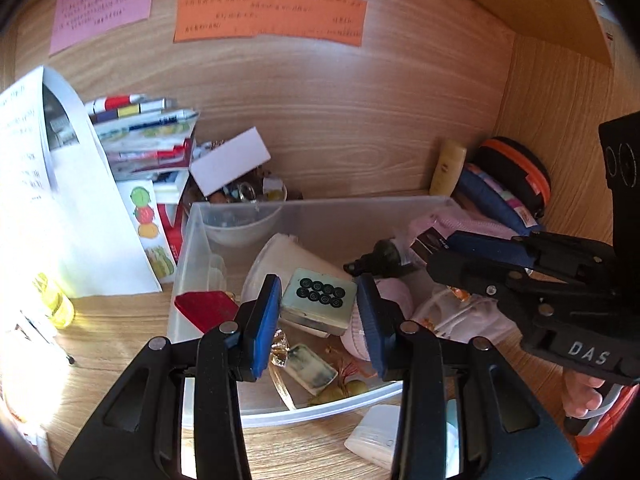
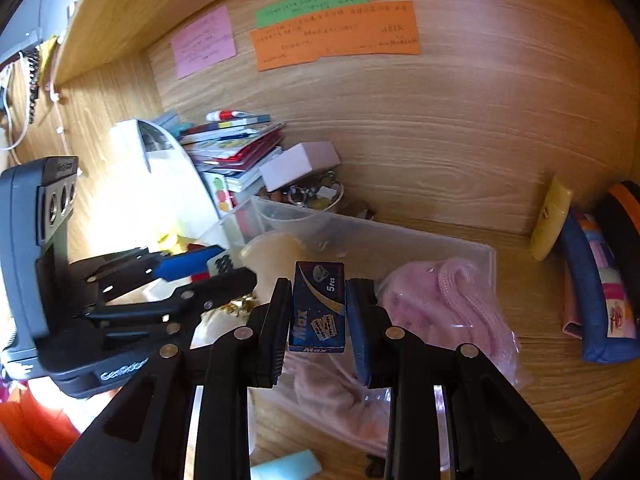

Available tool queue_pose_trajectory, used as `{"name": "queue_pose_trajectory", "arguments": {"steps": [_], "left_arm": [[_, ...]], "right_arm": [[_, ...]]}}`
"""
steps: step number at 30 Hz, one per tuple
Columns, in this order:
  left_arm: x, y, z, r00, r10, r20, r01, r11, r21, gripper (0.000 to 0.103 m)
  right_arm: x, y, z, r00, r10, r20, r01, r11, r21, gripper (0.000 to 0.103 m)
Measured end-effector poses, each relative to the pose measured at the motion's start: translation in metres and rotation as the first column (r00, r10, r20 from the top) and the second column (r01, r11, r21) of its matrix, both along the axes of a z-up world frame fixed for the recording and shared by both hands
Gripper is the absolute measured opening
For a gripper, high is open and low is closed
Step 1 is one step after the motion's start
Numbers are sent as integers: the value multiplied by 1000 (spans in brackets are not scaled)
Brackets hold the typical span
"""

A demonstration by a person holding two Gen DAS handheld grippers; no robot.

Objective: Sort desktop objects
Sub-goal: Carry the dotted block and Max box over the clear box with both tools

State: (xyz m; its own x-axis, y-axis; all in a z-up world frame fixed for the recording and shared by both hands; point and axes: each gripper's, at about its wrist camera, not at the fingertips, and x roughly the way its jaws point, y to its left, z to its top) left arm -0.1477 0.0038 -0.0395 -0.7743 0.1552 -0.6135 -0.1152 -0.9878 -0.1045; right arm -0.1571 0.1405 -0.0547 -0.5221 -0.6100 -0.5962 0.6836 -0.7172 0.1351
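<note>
In the left wrist view my left gripper (image 1: 318, 294) is shut on a pale tile (image 1: 320, 300) printed with black rings, held over the clear plastic bin (image 1: 320, 206). The right wrist view shows my right gripper (image 2: 319, 294) shut on a small blue razor-blade box (image 2: 318, 308), above the same bin (image 2: 420, 240). The two grippers hang side by side, each seen in the other's view: the right gripper (image 1: 472, 264) and the left gripper (image 2: 188, 276). The bin holds a pink knit cloth (image 2: 440, 300), a white cup (image 1: 276, 264), a red card (image 1: 204, 308) and a second tile (image 1: 314, 368).
Behind the bin stand a bowl of keys (image 1: 244, 216), a stack of books (image 1: 148, 144) and a curled white sheet (image 1: 52, 184). A yellow tube (image 2: 550, 220), a blue pencil case (image 2: 600, 300) and a black-orange case (image 1: 516, 176) lean at the right. Coloured notes (image 1: 268, 16) hang on the wall.
</note>
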Motion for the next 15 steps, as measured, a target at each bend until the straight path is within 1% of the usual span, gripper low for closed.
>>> {"name": "queue_pose_trajectory", "arguments": {"steps": [4,10,15], "left_arm": [[-2,-1,-4,1000,9,10,-9,1000,-11,38],[-4,1,-9,1000,15,20,-14,999,-38,38],[-5,0,-10,999,13,30,-12,999,-42,38]], "right_arm": [[-1,-6,-5,1000,-16,-26,16,999,28,25],[8,-12,-10,994,-23,-104,32,996,86,25],[11,-14,-13,991,-22,-134,35,994,100,25]]}}
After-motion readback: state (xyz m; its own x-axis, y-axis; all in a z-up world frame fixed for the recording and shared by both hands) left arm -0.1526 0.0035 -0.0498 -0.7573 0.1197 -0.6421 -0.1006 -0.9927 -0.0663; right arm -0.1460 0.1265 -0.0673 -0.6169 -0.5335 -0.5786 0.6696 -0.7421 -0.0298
